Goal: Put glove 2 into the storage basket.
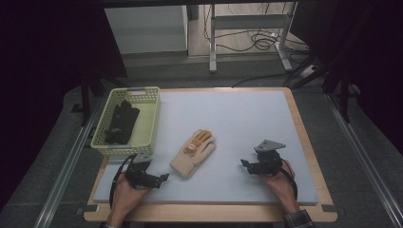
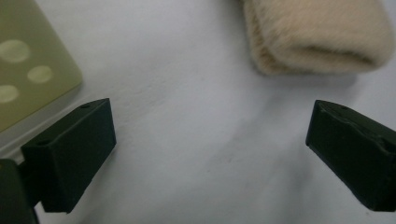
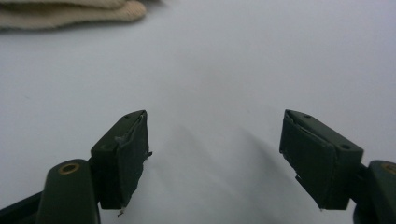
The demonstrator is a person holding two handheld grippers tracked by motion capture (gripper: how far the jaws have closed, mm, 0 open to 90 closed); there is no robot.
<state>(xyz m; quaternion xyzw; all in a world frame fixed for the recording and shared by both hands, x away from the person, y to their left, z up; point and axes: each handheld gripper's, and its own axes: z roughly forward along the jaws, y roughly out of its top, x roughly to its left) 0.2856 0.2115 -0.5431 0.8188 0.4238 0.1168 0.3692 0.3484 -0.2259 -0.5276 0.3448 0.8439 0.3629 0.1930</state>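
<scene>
- The bench point(image 1: 247, 114), covered by a pale foam mat, carries everything; its far corners lie in dim light and the surroundings are too dark to read.
- The yellow-green basket point(image 1: 151, 118) sits at the mat's left edge with a dark glove point(image 1: 121, 123) inside; whether that is one glove or a folded pair is hard to make out.
- The cream glove point(image 1: 194, 153) lies flat on the mat between the two hands, cuff toward the person, fingers pointing away, well apart from the basket. Something small and round sits on its back; I cannot tell what.
- The left gripper point(image 1: 159, 178) rests just beside the cuff, jaws wide apart and empty. In the left gripper view point(image 2: 208, 140) the cuff is cut off at the top edge.
- The right gripper point(image 1: 244, 164) stands off to the glove's right, jaws also spread with nothing between them; the right gripper view point(image 3: 215, 149) catches just a blurred edge of the glove.
- Risks, as I judge them: a pinch on the soft cuff may catch one layer only, so the glove sags or slips; a low approach may dig the jaws into the foam; a swing toward the basket may clip its rim.
</scene>
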